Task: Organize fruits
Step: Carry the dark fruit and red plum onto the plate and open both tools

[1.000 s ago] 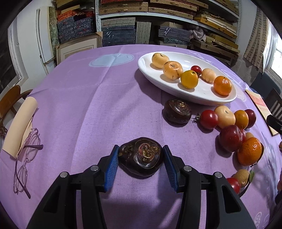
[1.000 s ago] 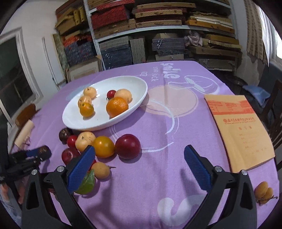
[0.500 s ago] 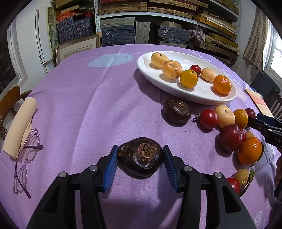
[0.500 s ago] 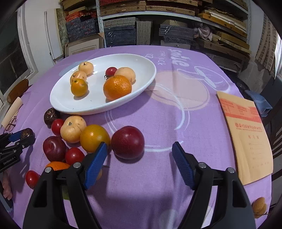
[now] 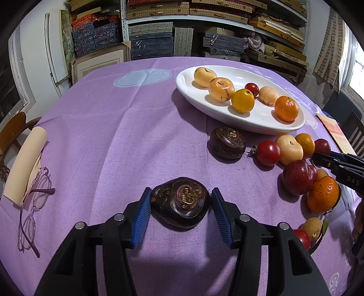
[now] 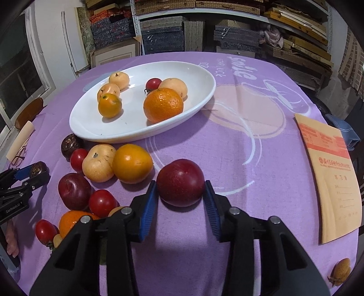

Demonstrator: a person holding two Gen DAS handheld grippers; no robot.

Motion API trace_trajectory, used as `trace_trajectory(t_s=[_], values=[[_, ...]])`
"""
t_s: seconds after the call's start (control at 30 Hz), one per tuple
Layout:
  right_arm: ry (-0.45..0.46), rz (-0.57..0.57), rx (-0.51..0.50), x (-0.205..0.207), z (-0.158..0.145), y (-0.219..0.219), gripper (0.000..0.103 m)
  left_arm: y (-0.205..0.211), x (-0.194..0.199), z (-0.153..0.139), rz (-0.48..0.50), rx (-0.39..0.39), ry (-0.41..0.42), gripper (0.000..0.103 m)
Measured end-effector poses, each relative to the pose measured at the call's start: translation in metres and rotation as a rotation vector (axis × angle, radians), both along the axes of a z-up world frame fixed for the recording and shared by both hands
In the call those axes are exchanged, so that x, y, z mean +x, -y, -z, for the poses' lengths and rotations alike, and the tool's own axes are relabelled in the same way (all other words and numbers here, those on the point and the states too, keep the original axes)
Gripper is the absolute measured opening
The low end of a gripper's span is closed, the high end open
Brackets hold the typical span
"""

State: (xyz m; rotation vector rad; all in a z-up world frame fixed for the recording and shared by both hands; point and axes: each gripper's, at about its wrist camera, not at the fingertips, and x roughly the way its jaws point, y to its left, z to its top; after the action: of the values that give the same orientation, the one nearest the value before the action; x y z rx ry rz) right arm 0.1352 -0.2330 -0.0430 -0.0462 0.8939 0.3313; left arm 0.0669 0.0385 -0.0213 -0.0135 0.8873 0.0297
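Currently: right tool (image 6: 180, 202) brackets the dark red plum (image 6: 180, 182) without visible squeeze; white dish (image 6: 200, 102) lies at 11 o'clock. Left tool (image 5: 180, 209) likewise brackets a dark chestnut (image 5: 180, 202) — dish at 1 o'clock.

A round table under a purple printed cloth (image 5: 113, 127) fills the foreground. Behind it, grey metal shelving (image 5: 204, 20) spans the back wall, packed with stacked flat boxes in brown, dark blue and patterned red. A framed panel with a pale wooden border (image 5: 100, 61) leans at the foot of the shelves beside a white door (image 5: 54, 54). A brown wooden chair (image 5: 13, 129) stands at the table's left edge. Daylight enters through a window with a checked curtain (image 5: 329, 45) on the right.
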Motion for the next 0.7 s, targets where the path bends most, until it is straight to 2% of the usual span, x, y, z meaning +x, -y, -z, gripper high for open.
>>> trace_trajectory(t_s=[0.2,0.43,0.7], values=[[0.004,0.011,0.031,-0.004,0.000,0.003,0.040,0.002,0.000,0.000,0.003,-0.003,0.000,0.054],[0.058,0.030,0.107,-0.017,-0.016,0.015,0.040,0.000,0.001,-0.001,0.012,-0.054,0.020,0.050],[0.061,0.027,0.120,-0.020,-0.019,0.017,0.040,-0.002,0.004,-0.001,0.019,-0.071,0.014,0.050]])
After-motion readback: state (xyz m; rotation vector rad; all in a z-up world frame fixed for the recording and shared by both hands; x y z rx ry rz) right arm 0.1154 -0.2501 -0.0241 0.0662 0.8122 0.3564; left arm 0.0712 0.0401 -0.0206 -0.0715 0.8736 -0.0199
